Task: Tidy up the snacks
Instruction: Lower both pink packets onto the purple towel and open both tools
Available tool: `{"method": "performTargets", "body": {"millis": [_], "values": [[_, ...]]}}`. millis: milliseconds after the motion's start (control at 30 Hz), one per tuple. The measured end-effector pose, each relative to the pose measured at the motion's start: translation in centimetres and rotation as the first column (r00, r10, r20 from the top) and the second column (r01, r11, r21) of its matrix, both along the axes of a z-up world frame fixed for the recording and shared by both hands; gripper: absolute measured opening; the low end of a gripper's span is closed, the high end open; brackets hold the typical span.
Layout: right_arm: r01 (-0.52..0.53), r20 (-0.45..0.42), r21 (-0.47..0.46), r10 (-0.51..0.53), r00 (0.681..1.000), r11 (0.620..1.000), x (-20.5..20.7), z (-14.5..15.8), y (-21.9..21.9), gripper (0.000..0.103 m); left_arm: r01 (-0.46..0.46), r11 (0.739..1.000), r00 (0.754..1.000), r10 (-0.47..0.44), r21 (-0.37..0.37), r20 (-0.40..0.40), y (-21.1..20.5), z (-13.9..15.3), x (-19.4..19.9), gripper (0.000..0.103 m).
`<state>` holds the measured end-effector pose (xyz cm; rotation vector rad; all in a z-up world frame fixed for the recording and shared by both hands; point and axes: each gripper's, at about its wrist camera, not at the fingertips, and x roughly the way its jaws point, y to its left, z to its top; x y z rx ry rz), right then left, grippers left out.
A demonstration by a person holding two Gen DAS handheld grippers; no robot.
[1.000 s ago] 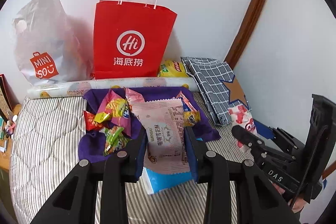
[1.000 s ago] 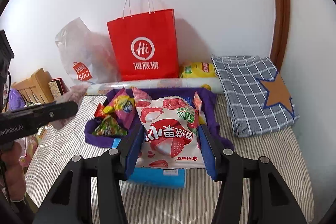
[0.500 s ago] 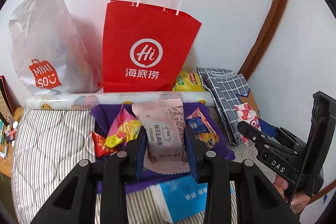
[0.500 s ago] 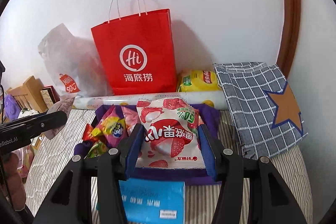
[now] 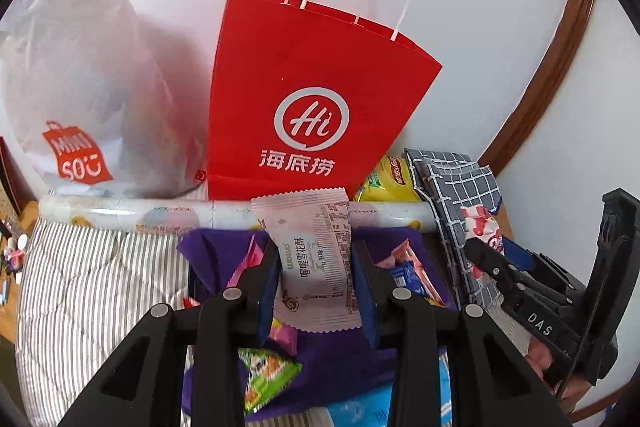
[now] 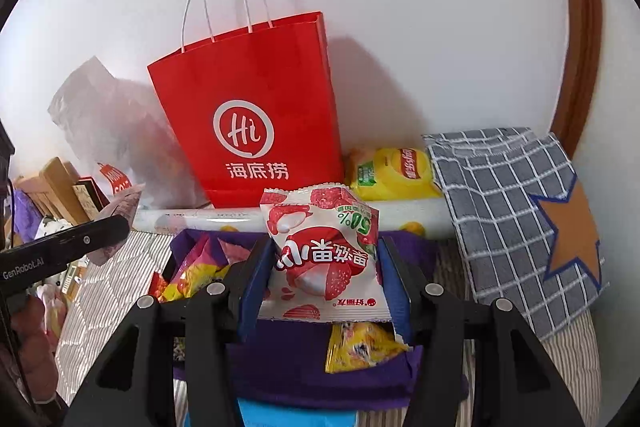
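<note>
- While the left gripper (image 5: 316,277) clamps a pink packet (image 5: 318,259), its long axis runs away from the camera, top edge toward the red bag (image 5: 312,95).
- In the right view, the right gripper (image 6: 324,275) pinches a lychee packet (image 6: 324,255) upright, print upside down, above the purple cloth (image 6: 304,363).

The left matte black plastic two-finger tool (image 5: 316,279) has angular linkage arms with triangular cut-outs, round silver pivot screws and blue pads on its fingers' (image 5: 267,291) inner faces. The right black tool (image 6: 324,283) is built alike; seen from the left camera, its body bears white "DAS" lettering. The left one's side reads "GenRobot.AI".
</note>
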<state>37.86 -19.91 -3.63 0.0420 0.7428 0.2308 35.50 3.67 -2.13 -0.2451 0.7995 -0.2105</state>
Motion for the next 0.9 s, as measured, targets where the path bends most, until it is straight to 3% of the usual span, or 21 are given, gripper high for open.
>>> {"method": "performTargets", "body": {"millis": [233, 500, 900], "values": [[-0.049, -0.028, -0.022, 0.049, 0.998, 0.999, 2.5, -2.1, 0.2, 0.053, 0.0, 1.0, 1.0, 0.0, 0.01, -0.011, 0.2, -1.6, 1.5, 0.033], [-0.041, -0.093, -0.048, 0.037, 0.995, 0.998, 5.1, -5.1, -0.9, 0.053, -0.009, 1.0, 0.998, 0.01, 0.009, -0.06, 1.3, -3.8, 2.8, 0.033], [-0.096, -0.201, -0.123, 0.069, 0.977, 0.988, 6.4, -8.8, -0.6, 0.053, 0.05, 0.999, 0.989, -0.046, 0.02, -0.143, -0.3, -6.3, 3.7, 0.033]]}}
